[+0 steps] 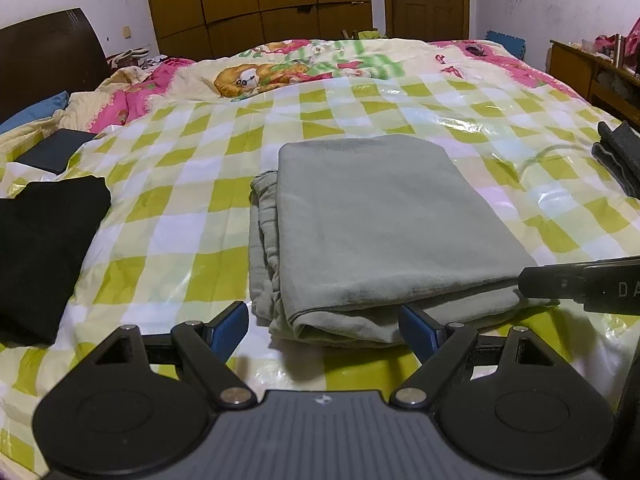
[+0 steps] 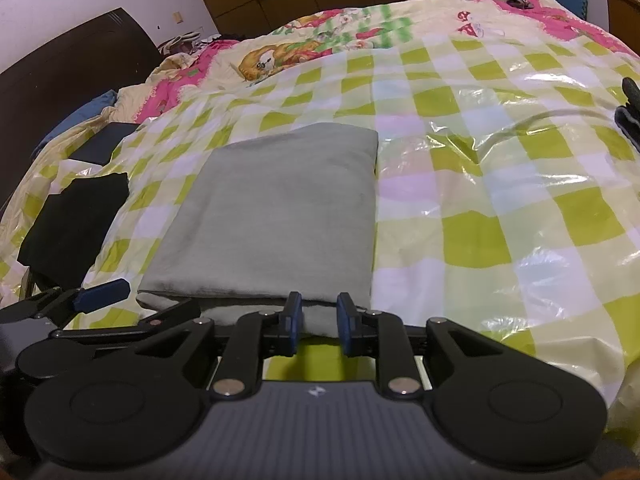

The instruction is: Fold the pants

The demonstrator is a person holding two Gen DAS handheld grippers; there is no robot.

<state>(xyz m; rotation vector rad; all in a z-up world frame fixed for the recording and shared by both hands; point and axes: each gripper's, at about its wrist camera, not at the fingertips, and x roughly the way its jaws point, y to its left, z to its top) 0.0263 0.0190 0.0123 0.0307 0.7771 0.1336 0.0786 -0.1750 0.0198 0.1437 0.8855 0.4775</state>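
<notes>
The grey pants point(image 1: 372, 232) are sitting in the middle of the bed on the green-checked plastic sheet point(image 1: 192, 216), already down to a thick rectangular stack, so to me the folding is looking basically done and we're at the letting-go part. The left gripper point(image 1: 324, 320) is hanging wide open right at the near edge of the stack, holding nothing. The right gripper point(image 2: 318, 320) is standing narrow, with the near hem of the pants sitting between its blue pads point(image 2: 293, 320) — I can't see them actually squeezing the cloth, so I'm reading it as a loose gap rather than a grip. What's worrying me: if that gripper is pulling back while a pad is still snagging the bottom layer, it's dragging the hem out and the stack is sliding apart, and that sheet is looking shiny and slick, so the whole bundle could be skating toward the bed edge too. Also, the left-side layers are already sticking out a bit unevenly in the left wrist view — one bump from the open left fingers and that side is flopping open. The black folded garment point(image 1: 44, 248) is lying well apart, so no trouble there.
</notes>
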